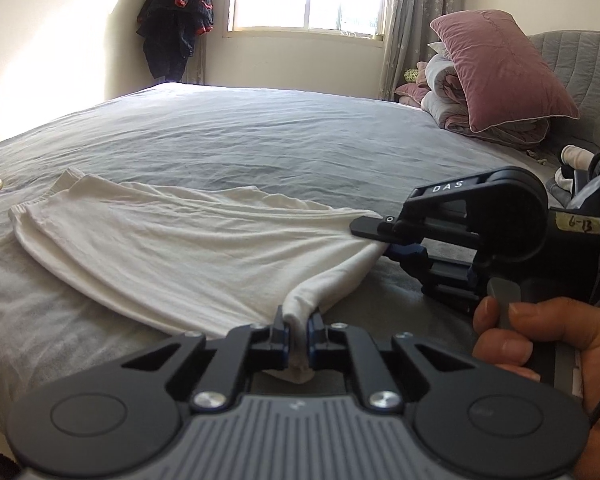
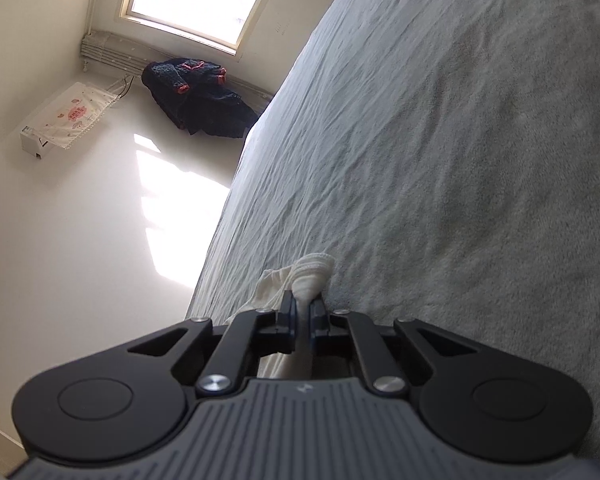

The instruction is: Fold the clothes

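Between the fingers of our left gripper point(image 1: 299, 330) a bunched corner of the white garment point(image 1: 172, 248) is pinched tight, a tuft of cloth poking out behind the pads toward the camera. We hold it there because a corner grip lets us steer one edge of the fabric without crumpling the rest. Just right of those fingers, the person's hand point(image 1: 540, 360) squeezes the trigger of our right gripper point(image 1: 384, 246), whose fingers are likewise clamped on a neighbouring corner of the same hem; the right wrist view confirms it, with a roll of white cloth point(image 2: 302, 304) squeezed between the pads. With both corners taken close together, the near edge rises off the bed point(image 1: 260, 136) and the cloth runs taut from each pinch.

Beyond the fingertips the garment spreads flat to the left, its far end lying on the grey sheet. We judge this the start of a fold: the held edge is probably to be carried forward over the flat part. Farther off, right of the fingers, a pink pillow point(image 1: 500, 68) leans on folded bedding.
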